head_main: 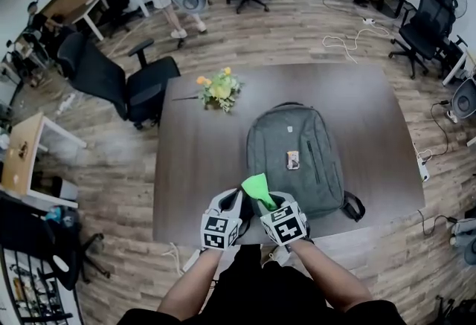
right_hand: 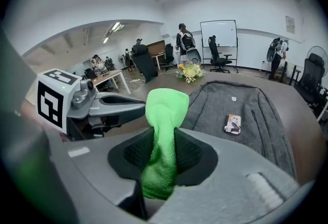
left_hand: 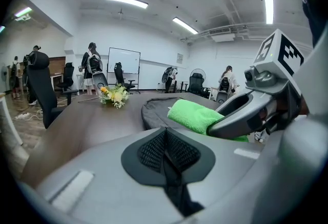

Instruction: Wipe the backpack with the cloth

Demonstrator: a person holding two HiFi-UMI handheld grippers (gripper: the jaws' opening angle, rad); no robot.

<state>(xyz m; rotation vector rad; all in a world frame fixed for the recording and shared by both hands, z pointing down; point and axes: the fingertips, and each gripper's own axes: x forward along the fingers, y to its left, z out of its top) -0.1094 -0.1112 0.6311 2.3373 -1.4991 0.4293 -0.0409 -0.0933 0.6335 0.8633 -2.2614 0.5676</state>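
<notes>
Right gripper [right_hand: 163, 164] pinches the green microfibre cloth [right_hand: 166, 105], soft and light, by one end; left gripper [left_hand: 166, 154] sits closed, empty. Just ahead the grey fabric backpack [head_main: 297, 145] lies flat on the dark brown table [head_main: 193, 167], likely yielding.

Open-plan office — swivel chairs [head_main: 123, 85], desks [head_main: 22, 152], whiteboard [left_hand: 123, 60], ceiling strip lights [left_hand: 125, 0] — wood-plank floor [head_main: 111, 167].

Grey backpack [head_main: 296, 160] flat; green cloth [head_main: 258, 188] upright at its near corner.
</notes>
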